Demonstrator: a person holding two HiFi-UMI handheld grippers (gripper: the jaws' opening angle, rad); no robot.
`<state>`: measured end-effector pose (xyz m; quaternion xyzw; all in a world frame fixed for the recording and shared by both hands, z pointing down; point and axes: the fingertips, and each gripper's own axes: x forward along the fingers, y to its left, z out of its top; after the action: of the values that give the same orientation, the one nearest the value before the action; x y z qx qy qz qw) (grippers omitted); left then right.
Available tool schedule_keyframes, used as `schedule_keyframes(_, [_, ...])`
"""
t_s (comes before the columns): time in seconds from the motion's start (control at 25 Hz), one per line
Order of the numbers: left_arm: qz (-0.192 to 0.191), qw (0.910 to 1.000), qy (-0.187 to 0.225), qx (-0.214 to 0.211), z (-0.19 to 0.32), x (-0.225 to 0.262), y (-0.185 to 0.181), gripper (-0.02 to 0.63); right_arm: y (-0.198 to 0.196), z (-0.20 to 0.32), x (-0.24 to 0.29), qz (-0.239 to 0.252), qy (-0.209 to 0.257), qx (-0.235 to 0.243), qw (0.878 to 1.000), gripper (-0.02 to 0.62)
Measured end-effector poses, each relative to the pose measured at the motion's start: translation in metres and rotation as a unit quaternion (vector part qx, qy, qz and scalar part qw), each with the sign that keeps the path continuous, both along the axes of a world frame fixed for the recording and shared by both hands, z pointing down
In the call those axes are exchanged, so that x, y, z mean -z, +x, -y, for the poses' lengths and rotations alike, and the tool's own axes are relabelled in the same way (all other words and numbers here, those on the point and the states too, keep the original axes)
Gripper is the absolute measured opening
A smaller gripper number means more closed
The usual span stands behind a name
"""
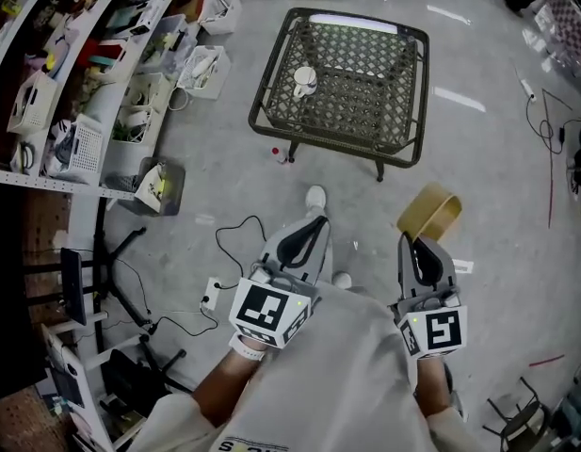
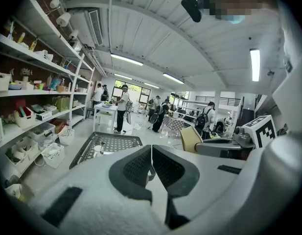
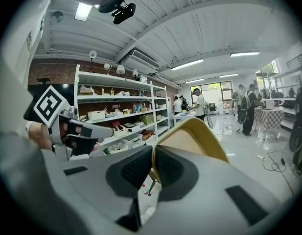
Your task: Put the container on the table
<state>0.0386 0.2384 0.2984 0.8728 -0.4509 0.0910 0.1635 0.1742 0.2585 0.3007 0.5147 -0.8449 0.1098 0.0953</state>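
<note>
A tan, bowl-like container [image 1: 428, 213] hangs over the floor, below and to the right of the table. My right gripper [image 1: 410, 241] is shut on its rim. In the right gripper view the rim sits between the two pads and the container [image 3: 192, 136] rises beyond my right gripper [image 3: 154, 168]. The low table [image 1: 271, 111] has a dark woven mesh top and stands ahead of me; a white mug [image 1: 304, 81] rests on it. My left gripper [image 1: 314, 226] is shut on nothing, beside the right one. The left gripper view shows my left gripper [image 2: 151, 166] pointing toward the table [image 2: 87, 153].
Shelves [image 1: 83, 83] full of baskets and boxes line the left side, with white baskets [image 1: 203, 69] on the floor beside them. Black cables [image 1: 238, 238] and a socket lie on the floor near my feet. Several people [image 2: 122, 106] stand at tables far down the room.
</note>
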Motion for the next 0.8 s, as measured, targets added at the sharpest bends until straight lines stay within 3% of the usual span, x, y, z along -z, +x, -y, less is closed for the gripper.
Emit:
schedule_keyframes(0.52, [-0.020,0.9996,-0.006,-0.019,0.209,0.009,-0.068,0.029,-0.073,0.202,0.021,-0.028,-0.001,-0.018,0.999,0.032])
schedule_keyframes(0.8, [-0.033,0.9990,0.003,-0.030,0.288,0.012,-0.087,0.029,-0.101,0.273,0.030,-0.035,0.002,-0.032,0.999,0.032])
